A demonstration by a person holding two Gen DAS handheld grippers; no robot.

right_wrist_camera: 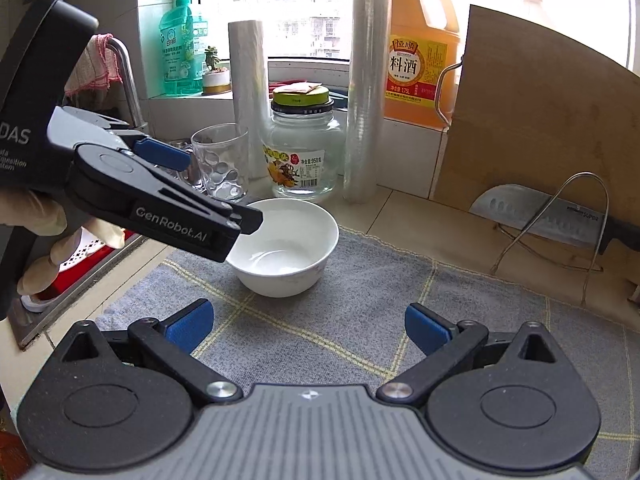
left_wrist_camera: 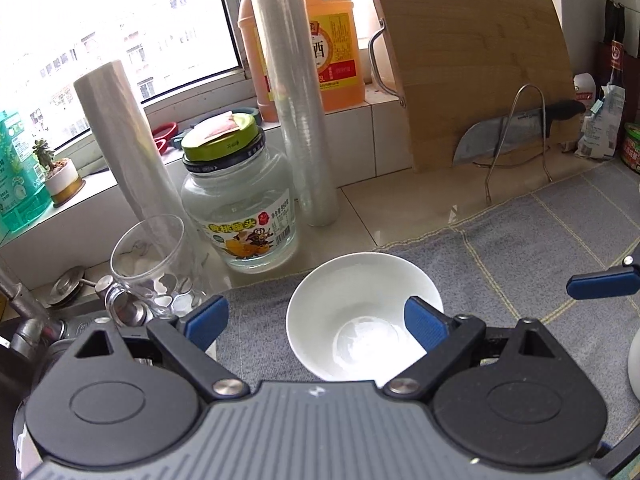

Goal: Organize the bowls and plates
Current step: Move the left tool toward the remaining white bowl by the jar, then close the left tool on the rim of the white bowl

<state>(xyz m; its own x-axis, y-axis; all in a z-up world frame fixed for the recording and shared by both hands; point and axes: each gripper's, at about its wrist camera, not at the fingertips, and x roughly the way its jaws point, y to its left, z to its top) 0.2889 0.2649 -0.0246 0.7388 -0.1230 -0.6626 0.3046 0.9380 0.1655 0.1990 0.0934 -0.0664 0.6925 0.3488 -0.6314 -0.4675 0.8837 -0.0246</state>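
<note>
My left gripper (left_wrist_camera: 316, 322) is spread wide over the bowl (left_wrist_camera: 360, 312) — one pad inside its rim, gripping nothing. My right gripper (right_wrist_camera: 308, 326) hangs wide too, over bare mat (right_wrist_camera: 360, 320). The bowl sits near the mat's back left corner, jar (right_wrist_camera: 304, 152) and glass (right_wrist_camera: 222, 160) crowding close. The sink (right_wrist_camera: 80, 256) seems just left, mostly hidden.

Left wrist view looks steeply down, close over the white bowl (left_wrist_camera: 362, 312). Right wrist view faces it from farther back; both share the windowsill.
</note>
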